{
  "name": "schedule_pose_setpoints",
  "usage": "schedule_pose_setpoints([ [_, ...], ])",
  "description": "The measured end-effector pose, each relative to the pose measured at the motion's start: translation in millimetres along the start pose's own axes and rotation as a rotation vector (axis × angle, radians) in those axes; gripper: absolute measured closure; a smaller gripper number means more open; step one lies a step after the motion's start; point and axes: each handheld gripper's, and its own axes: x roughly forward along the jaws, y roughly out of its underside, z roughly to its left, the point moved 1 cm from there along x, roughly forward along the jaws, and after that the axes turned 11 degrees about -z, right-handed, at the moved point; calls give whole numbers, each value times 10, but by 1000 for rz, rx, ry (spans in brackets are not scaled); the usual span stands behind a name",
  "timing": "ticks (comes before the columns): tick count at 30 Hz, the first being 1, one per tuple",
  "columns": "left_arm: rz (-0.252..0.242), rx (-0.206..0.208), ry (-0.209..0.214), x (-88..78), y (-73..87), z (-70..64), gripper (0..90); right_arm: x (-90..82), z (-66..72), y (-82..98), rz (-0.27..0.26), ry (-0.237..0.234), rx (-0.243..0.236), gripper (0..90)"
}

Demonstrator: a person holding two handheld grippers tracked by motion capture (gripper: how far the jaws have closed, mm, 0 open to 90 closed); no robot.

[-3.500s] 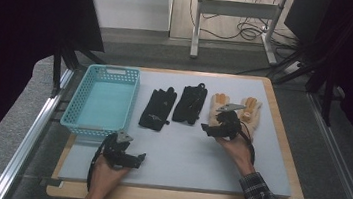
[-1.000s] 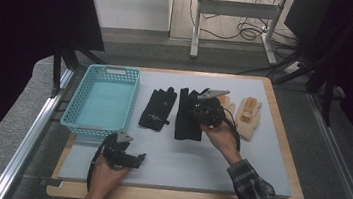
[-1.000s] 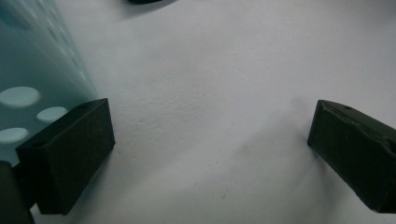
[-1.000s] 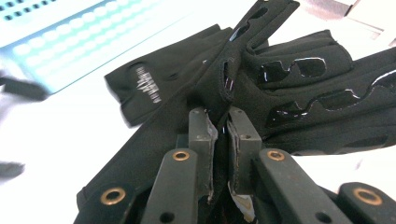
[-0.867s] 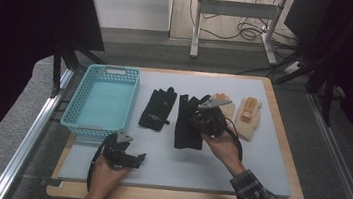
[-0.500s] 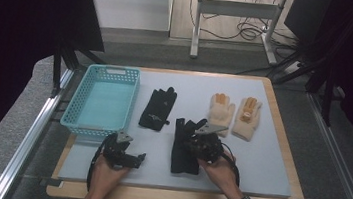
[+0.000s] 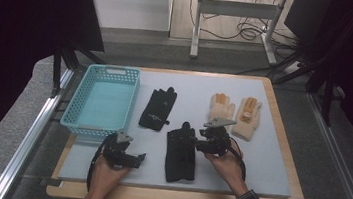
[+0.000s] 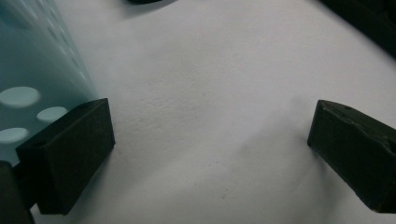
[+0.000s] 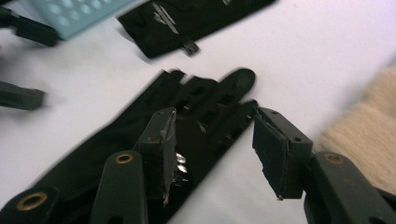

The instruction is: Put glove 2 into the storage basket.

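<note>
The black glove [image 7: 180, 152] lies flat just under and ahead of the right gripper [image 7: 198, 143], whose jaws have just been opening off it. It looks soft, light and floppy; pinch the cuff. The left gripper [image 7: 138, 158], spread and empty, rests beside the basket [image 7: 77, 124]. 1 more black glove [image 7: 158, 109] and 2 tan gloves [image 7: 235, 114] lie beyond; nothing blocks.

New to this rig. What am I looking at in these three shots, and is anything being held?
A person holds hand-operated tongs in each hand at a table. The high view looks down from above; each gripper view rides on one tool, looking along its jaws. On the table: a teal basket, two black gloves and a tan pair. The right tongs have just been opening over the nearer black glove, which lies flat, so nothing is held. The left tongs stand open on bare surface beside the basket.
</note>
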Motion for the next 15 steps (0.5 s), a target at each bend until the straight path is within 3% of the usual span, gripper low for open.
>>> schedule_pose_setpoints([
  [6,0,-3,0,0,1,-2,8,127,-80,4,13,-5,-3,503],
  [15,-3,-6,0,2,1,-4,8,442,-159,-163,13,-59,28,563],
])
